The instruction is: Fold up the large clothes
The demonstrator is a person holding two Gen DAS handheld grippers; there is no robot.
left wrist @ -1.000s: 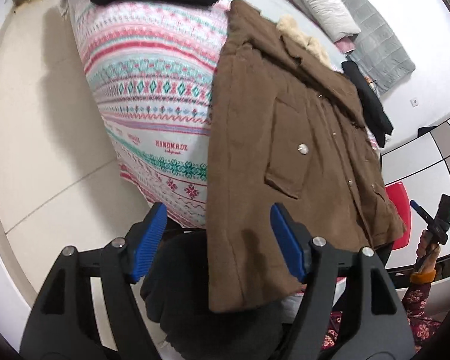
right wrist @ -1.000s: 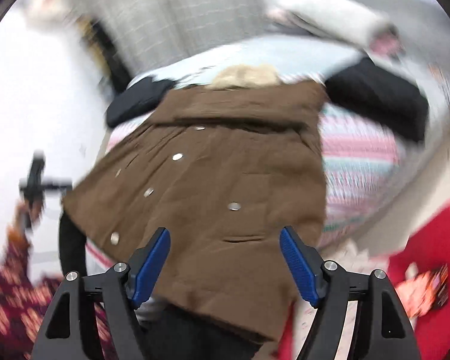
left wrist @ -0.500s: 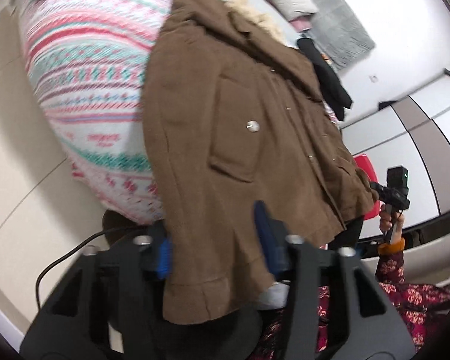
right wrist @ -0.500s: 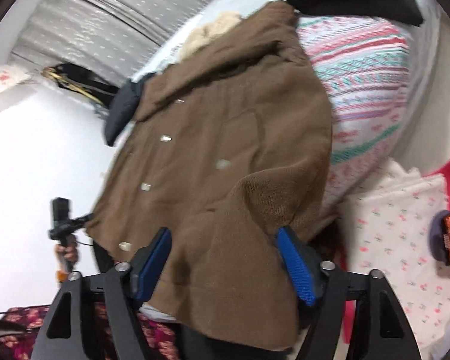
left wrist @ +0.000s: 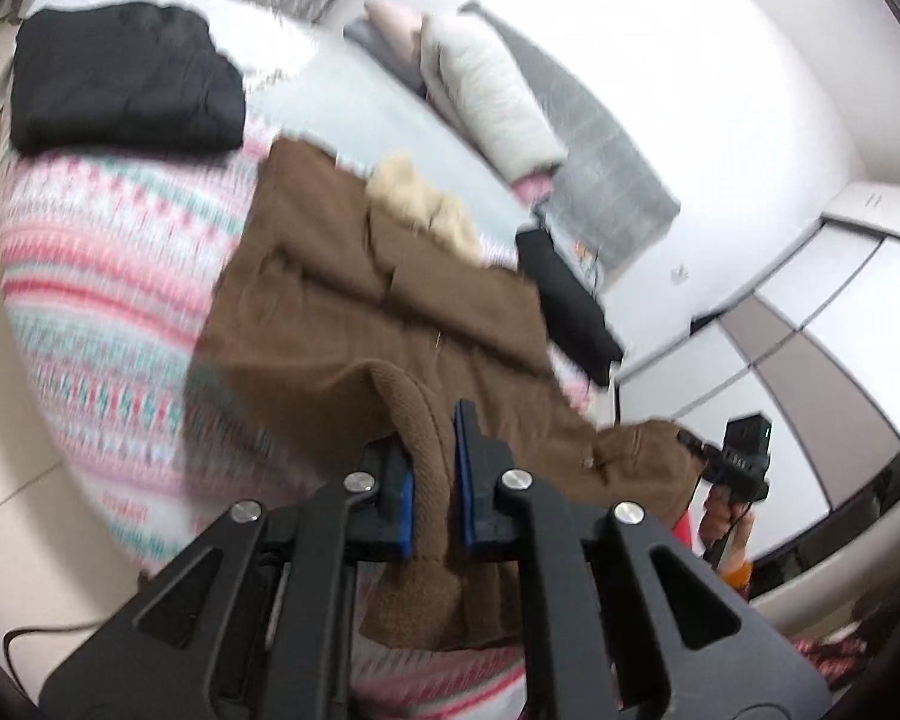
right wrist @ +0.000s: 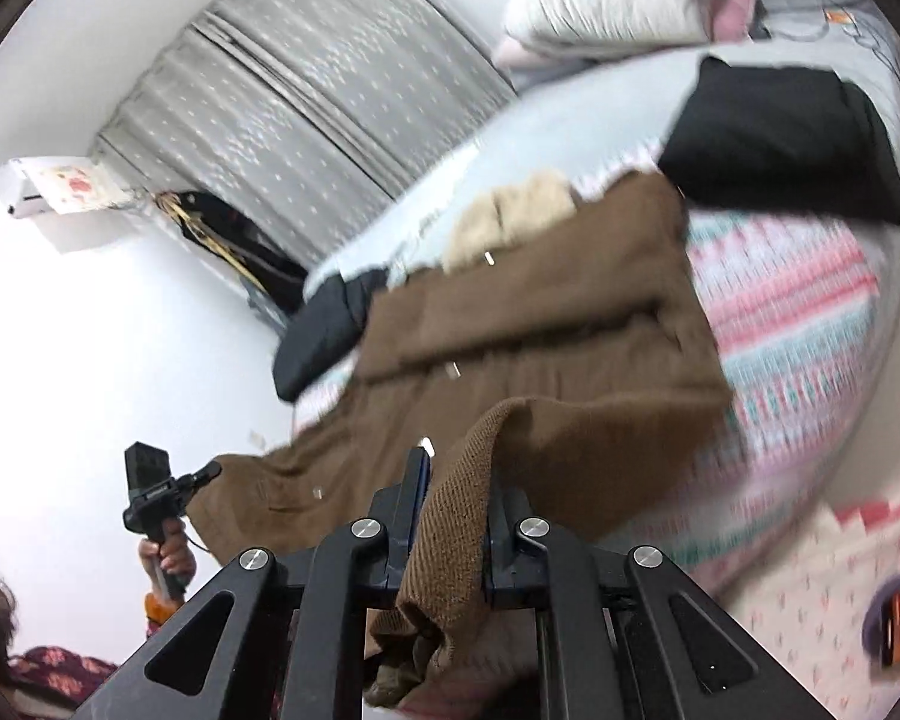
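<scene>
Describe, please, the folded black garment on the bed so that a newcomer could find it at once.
Start at the bed with the pink and teal patterned blanket. The folded black garment lies beyond the brown coat, apart from it. Unlike the other dark garment beside the coat, it is a thick, square stack.

Looks like somebody's bedroom at home. There's a bed with a pink-and-teal patterned blanket, pillows stacked against a grey padded headboard, a grey curtain behind it, a sliding-door wardrobe and a pale tiled floor.
</scene>
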